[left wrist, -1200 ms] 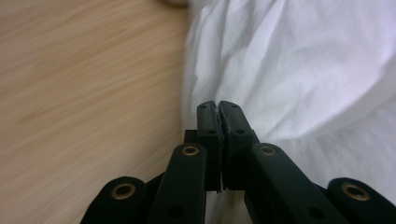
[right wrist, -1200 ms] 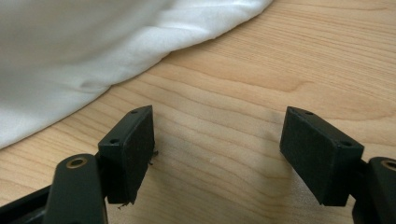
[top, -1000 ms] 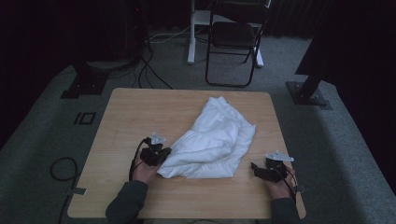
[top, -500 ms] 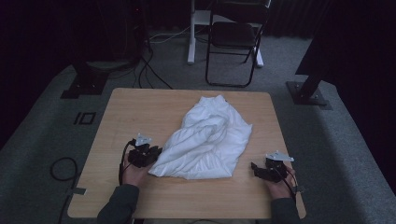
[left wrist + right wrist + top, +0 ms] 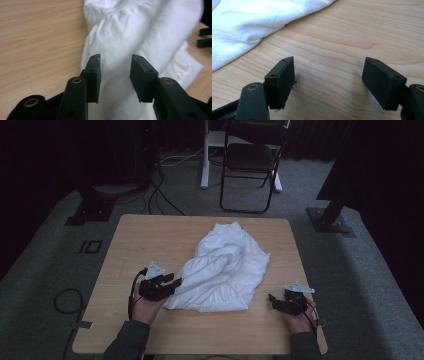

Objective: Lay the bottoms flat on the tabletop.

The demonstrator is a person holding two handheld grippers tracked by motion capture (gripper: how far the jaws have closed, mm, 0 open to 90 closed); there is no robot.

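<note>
**White cloth bunched on the desk, both grippers apart from it**

The light wooden rectangular desk (image 5: 150,235) carries everything here, and the landmark on it is the crumpled white fabric cloth (image 5: 225,270), which lies in a loose heap across the desk's middle, running from near the far edge down toward the person's side. Its folds pile thickest at the centre, and its near hem lies flat on the wood.

Behind the desk, well beyond the cloth, a black folding metal chair (image 5: 250,162) stands on the grey carpet. Left of the cloth, off the desk, a black cable loop (image 5: 65,300) lies on the floor.

The black left gripper (image 5: 172,282) sits at the cloth's near-left corner, held in the person's left hand (image 5: 145,305). Its jaws have just been opening and now stand about half apart; in the left gripper view (image 5: 115,75) the white fabric shows in the gap below them, but the pads do not press on it (nothing is held).

The black right gripper (image 5: 272,299) rests well to the right of the cloth's near hem, in the person's right hand (image 5: 300,317). In the right gripper view (image 5: 328,80) its jaws stand wide apart over bare wood, the cloth's edge lying beyond them to the upper left, untouched.
</note>
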